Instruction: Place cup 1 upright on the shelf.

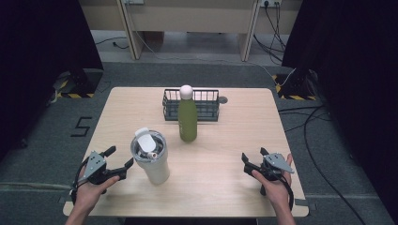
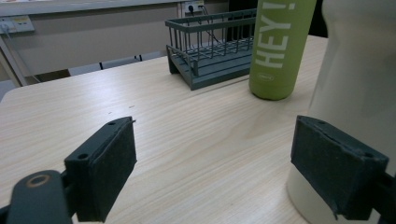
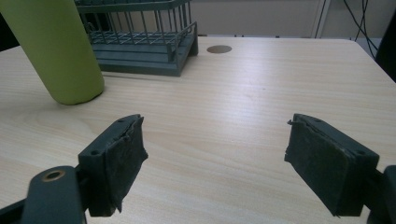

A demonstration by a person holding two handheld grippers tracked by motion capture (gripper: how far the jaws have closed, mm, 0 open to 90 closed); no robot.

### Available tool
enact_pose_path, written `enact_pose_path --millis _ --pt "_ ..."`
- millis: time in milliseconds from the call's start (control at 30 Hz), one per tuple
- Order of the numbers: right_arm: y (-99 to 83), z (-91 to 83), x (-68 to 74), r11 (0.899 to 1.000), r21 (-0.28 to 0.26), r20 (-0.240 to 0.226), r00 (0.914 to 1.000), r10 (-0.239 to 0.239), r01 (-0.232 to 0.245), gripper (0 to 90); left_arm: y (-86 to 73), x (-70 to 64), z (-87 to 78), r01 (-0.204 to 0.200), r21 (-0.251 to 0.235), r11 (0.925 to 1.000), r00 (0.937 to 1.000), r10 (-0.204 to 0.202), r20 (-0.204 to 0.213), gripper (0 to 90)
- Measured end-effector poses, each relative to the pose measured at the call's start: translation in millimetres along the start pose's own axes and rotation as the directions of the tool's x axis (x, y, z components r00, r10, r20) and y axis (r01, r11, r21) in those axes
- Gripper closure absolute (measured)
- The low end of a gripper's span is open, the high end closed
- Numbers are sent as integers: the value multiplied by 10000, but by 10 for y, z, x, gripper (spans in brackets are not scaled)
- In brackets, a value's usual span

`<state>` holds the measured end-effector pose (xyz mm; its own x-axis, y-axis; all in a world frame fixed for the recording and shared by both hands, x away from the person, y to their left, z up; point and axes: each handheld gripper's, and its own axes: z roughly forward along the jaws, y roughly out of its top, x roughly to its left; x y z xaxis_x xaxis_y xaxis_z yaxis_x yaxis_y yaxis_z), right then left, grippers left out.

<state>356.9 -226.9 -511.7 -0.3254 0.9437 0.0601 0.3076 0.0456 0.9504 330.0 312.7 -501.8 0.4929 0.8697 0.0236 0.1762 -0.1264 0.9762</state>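
**Fingers spread wide beside the tumbler**

At lower left of the high view, the left gripper [image 1: 118,158] is held with fingers spread wide, empty, just beside the white tumbler [image 1: 151,157]. At lower right, the right gripper [image 1: 253,158] is likewise gaping and empty. Farther up the surface [image 1: 225,140] stands a green bottle [image 1: 187,119], then a wire basket [image 1: 206,105].

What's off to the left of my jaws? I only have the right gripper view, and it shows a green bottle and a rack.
Observer: A white tumbler stands upright nearer the person than the green bottle, in front of the left gripper.
Operator: Is the left gripper holding it?
Observer: No. Its jaws are open, with one pad close beside the tumbler wall.
Operator: What's on the tumbler's top?
Observer: A lid with a raised white flap, seen in the high view.
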Motion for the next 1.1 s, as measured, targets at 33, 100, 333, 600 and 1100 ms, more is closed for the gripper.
enact_pose_path --millis 33,100,333,600,1100 --pt "0 0 0 10000 0 0 10000 0 0 189 6 -7 -6 13 -14 10000 10000 -13 -3 130" --pt "-2 -1 -15 10000 56 -1 10000 -63 63 188 10 -26 -20 35 -11 10000 10000 -35 78 114" --pt "-3 3 -14 9999 133 -20 10000 30 -30 187 -1 -122 -78 146 -29 9999 9988 -145 461 5" --pt "-1 13 3 9998 170 -20 10000 35 -35 186 -20 -212 -109 28 -146 9999 9965 -15 839 0" --pt "4 20 10 9998 208 30 10000 -10 10 186 -4 -442 -66 -60 -372 9993 9795 134 2011 0"
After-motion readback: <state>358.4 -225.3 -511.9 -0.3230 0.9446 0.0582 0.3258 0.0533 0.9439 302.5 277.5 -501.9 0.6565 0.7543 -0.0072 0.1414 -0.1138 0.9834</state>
